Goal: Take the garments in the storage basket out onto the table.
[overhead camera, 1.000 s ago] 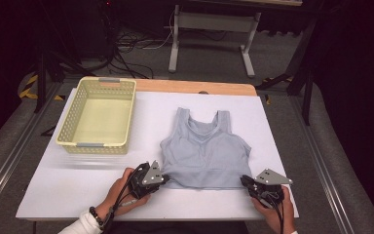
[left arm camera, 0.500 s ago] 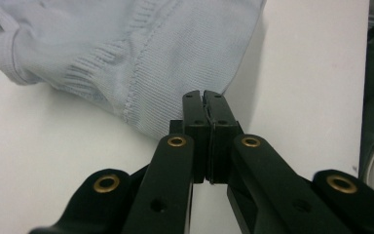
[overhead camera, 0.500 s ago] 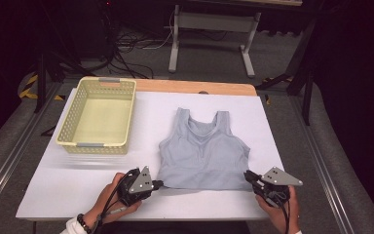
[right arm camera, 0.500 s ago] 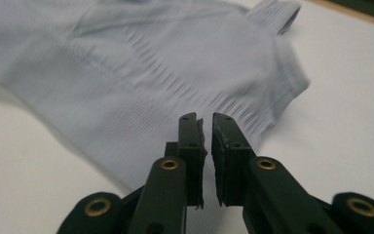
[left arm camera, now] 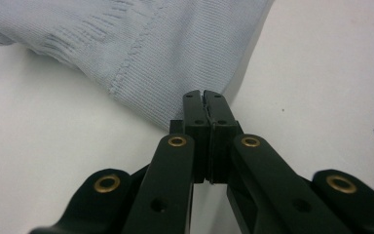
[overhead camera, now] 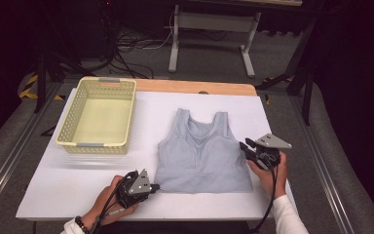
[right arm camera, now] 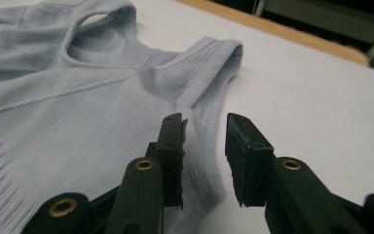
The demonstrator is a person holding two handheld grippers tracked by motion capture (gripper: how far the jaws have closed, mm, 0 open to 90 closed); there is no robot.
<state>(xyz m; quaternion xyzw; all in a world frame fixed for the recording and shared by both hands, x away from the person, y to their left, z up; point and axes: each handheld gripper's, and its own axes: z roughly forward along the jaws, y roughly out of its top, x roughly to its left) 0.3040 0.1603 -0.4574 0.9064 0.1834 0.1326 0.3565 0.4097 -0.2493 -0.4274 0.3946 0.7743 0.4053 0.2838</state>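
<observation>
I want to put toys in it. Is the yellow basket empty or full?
Empty. In the high view the yellow basket shows only its bare floor, and the grey top lies outside it, spread on the table.

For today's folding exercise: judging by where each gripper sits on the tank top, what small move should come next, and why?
Probably ease the right gripper forward and close it on the tank top side edge: its jaws have just opened over that edge, while the left gripper is shut at the hem corner.

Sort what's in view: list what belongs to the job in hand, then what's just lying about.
In the job:
- light blue tank top, flat on the table
- left gripper, shut on its hem corner
- right gripper, open at its side edge, jaws just opening

Lying about:
- yellow basket
- white table
</observation>
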